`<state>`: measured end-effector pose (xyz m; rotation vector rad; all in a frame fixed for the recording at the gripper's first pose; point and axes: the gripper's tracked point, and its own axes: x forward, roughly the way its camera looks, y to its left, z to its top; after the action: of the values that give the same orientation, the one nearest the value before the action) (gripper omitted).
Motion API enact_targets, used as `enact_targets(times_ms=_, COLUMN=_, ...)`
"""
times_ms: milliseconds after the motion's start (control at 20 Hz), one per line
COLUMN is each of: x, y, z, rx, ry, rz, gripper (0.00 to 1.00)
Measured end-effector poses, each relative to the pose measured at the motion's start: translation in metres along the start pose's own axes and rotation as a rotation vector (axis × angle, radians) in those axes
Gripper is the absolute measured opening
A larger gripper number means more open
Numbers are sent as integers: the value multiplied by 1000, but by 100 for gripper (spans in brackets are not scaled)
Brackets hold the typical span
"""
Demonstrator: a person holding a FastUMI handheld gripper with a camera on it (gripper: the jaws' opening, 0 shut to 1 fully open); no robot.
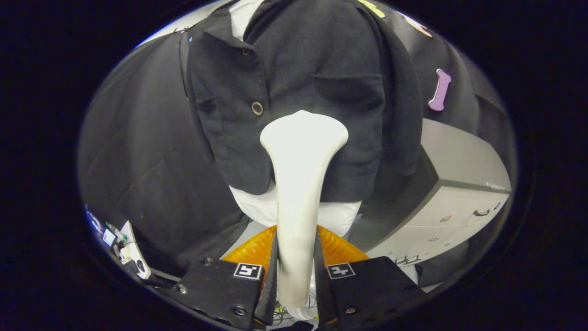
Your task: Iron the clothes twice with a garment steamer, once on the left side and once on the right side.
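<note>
My gripper (296,271) is shut on the white garment steamer (298,184), both fingers pressing on its slim handle. The steamer's flared head (304,131) rises ahead of the fingers and rests against or just in front of the dark button-up shirt (294,82). The shirt hangs upright over a white form (342,216), whose lower part shows under the hem. The head sits near the shirt's middle, just right of the button placket (257,108) and below the chest pocket (349,92).
An orange ribbed object (250,250) lies low behind the fingers. A white-and-grey cabinet with drawers (459,193) stands to the right of the shirt. Small items and a cable (119,243) lie at the lower left. Black cloth (138,138) hangs behind.
</note>
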<state>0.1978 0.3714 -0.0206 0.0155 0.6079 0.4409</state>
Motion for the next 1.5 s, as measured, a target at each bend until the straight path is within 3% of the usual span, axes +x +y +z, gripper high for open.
enact_targets(times_ms=650, x=-130, y=99, z=145, rx=-85, ry=-356, rz=121, gripper=38)
enact_targets(times_ms=1150, x=-138, y=191, z=212, rx=-180, ry=-451, rz=247, gripper=38)
enact_targets(times_ms=1500, x=-111, y=209, z=239, rx=-203, ry=-428, rz=233, gripper=38)
